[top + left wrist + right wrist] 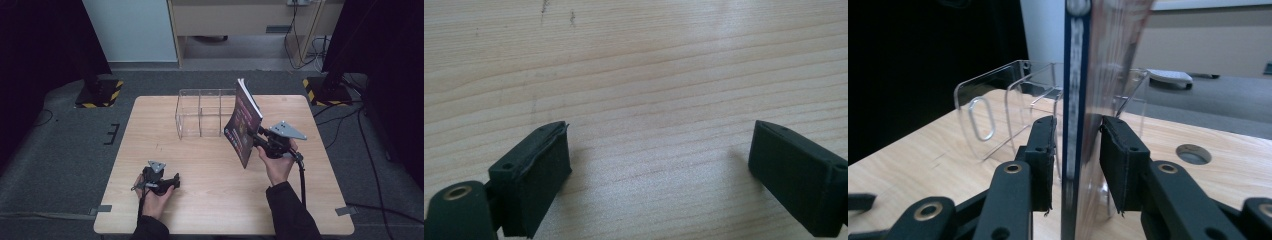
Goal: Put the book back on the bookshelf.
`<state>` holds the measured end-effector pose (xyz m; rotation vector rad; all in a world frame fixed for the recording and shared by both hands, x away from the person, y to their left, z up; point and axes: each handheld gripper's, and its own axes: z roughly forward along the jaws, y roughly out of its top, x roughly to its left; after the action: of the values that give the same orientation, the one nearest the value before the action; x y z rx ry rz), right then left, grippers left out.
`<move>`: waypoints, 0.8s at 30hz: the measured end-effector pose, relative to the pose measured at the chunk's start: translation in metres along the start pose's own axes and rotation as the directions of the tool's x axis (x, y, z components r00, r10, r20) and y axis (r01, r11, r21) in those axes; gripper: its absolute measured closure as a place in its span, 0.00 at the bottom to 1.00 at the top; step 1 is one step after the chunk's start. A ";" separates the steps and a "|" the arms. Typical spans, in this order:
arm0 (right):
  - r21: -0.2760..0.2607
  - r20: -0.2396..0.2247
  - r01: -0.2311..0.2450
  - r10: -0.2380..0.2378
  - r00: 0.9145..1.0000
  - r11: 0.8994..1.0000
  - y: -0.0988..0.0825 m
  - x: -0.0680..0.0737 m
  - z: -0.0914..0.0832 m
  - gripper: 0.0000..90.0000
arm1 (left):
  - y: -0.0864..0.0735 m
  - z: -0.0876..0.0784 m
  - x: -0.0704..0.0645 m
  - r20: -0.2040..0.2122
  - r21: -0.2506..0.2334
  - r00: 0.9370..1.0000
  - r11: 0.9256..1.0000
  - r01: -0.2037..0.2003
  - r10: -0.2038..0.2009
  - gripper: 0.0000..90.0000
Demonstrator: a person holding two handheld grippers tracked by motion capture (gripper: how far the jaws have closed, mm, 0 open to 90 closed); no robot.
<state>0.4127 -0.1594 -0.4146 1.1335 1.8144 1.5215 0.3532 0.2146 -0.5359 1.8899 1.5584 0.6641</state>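
The high view looks forward and down from above the person's side of the desk (210, 200), taking in all four edges and the floor beyond the far edge. The left gripper view sits very close over the wood near the desk's near left corner, facing down. The right gripper view sits low near the right edge, facing level toward the far edge; it shares the clear acrylic organizer (993, 115) with the high view (200, 112).

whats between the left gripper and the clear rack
Bare wooden table, nothing else, as the high view shows. The left gripper rests near the front edge, the clear rack stands toward the back.
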 end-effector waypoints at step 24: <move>0.018 0.085 -0.072 0.070 0.994 0.997 0.011 0.000 0.017 0.94 | 0.000 0.000 0.000 0.000 0.000 1.000 1.000 -0.001 0.001 0.10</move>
<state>0.4294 -0.1496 -0.4078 1.2653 1.7548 1.4747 0.3532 0.2147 -0.5359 1.8914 1.5575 0.6644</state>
